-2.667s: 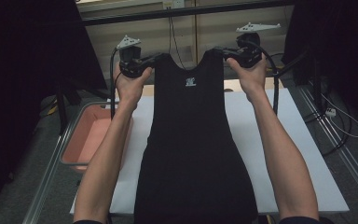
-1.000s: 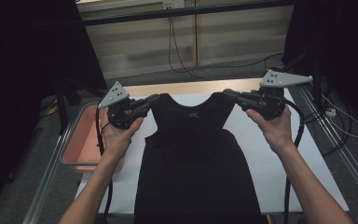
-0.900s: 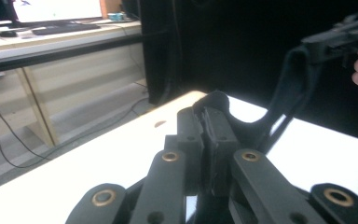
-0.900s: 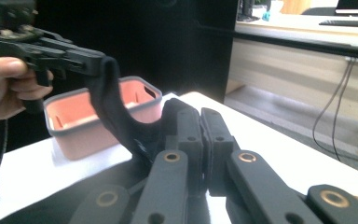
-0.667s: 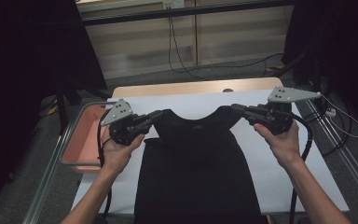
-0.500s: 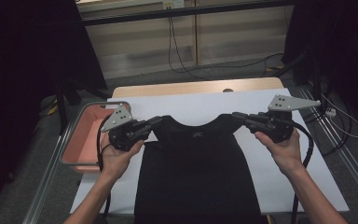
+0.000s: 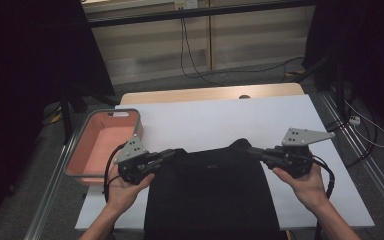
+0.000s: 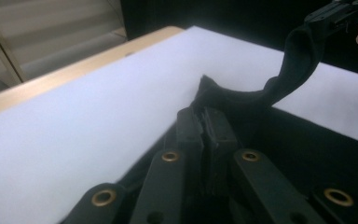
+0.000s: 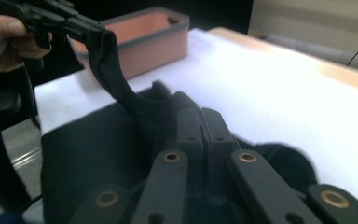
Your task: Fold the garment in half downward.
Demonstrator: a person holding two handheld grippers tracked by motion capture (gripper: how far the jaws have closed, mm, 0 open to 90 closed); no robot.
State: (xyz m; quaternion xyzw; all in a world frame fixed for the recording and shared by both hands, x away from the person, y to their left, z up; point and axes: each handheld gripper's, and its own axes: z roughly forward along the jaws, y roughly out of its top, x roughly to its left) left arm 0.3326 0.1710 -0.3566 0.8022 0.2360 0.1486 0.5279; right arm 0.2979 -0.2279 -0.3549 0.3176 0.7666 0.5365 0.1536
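Observation:
A black sleeveless top (image 7: pixel 210 195) lies on the white-covered table (image 7: pixel 220 120), its body spread toward the near edge. My left gripper (image 7: pixel 172 152) is shut on the top's left shoulder strap, just above the cloth. On the other side, my right gripper (image 7: pixel 250 150) is shut on the right strap. In the left gripper view the closed jaws (image 8: pixel 206 119) pinch black fabric, and the far strap (image 8: pixel 298 56) rises to the other gripper (image 8: pixel 335 11). The right gripper view has its jaws (image 9: pixel 203 119) closed on cloth, with a strap (image 9: pixel 112 70) hanging from the left gripper (image 9: pixel 70 21).
A pink tray (image 7: pixel 80 145) with a grey rim stands at the table's left edge, close to my left hand. White table surface lies open beyond the garment. Cables (image 7: pixel 360 125) trail on the floor to the right.
Both hands have come down and back toward the near edge, still gripping the straps. The top's upper part has sunk from mid-air to just above the table.

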